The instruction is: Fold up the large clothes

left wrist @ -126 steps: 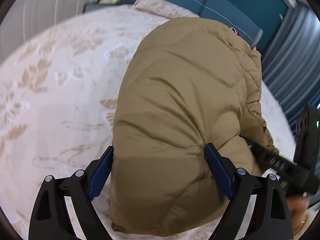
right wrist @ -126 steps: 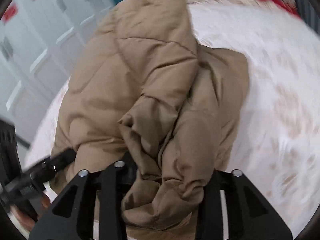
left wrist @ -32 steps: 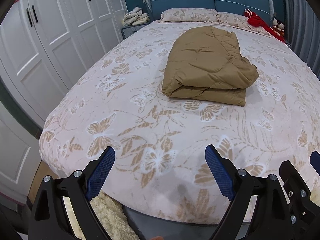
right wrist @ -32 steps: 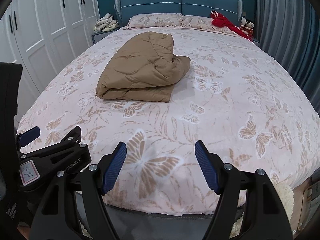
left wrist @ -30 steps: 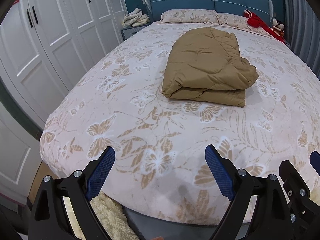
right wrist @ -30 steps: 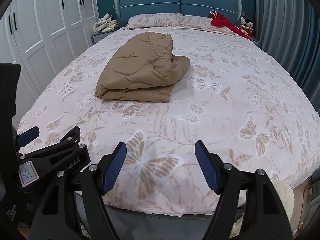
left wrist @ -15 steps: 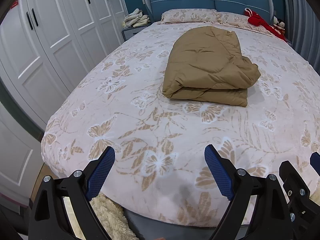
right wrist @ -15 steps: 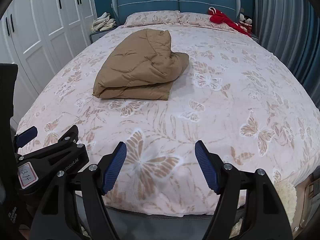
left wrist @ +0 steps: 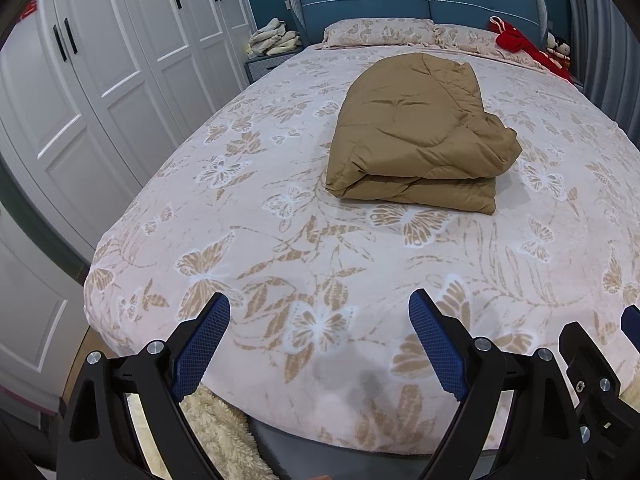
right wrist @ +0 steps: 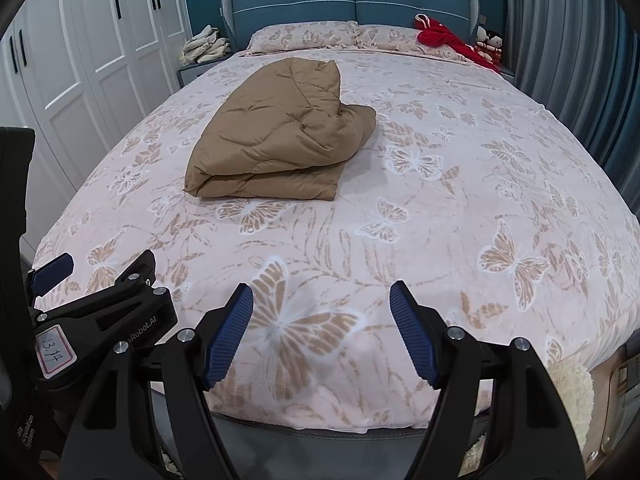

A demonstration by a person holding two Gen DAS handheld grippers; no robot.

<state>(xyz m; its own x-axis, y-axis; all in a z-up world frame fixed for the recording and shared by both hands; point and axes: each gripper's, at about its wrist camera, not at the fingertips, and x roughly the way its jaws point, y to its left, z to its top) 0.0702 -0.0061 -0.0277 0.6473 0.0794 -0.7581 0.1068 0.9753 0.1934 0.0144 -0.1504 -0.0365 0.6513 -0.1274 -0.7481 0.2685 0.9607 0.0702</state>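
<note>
Well beyond the fingers [left wrist: 200, 344], folded jacket [left wrist: 420, 136]

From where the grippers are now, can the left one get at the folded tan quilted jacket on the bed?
Probably not without stepping in. The left gripper hangs open at the foot of the bed, while the folded tan quilted jacket lies well up the mattress. Nothing blocks the way: only bare bedspread lies between.

Tan jacket [left wrist: 420, 136]; pink bedspread [left wrist: 320, 240] with tan-and-white butterflies; blue headboard [left wrist: 420, 0]; white wardrobe [left wrist: 100, 60]; blue pads [right wrist: 228, 334], black gripper frames.
</note>
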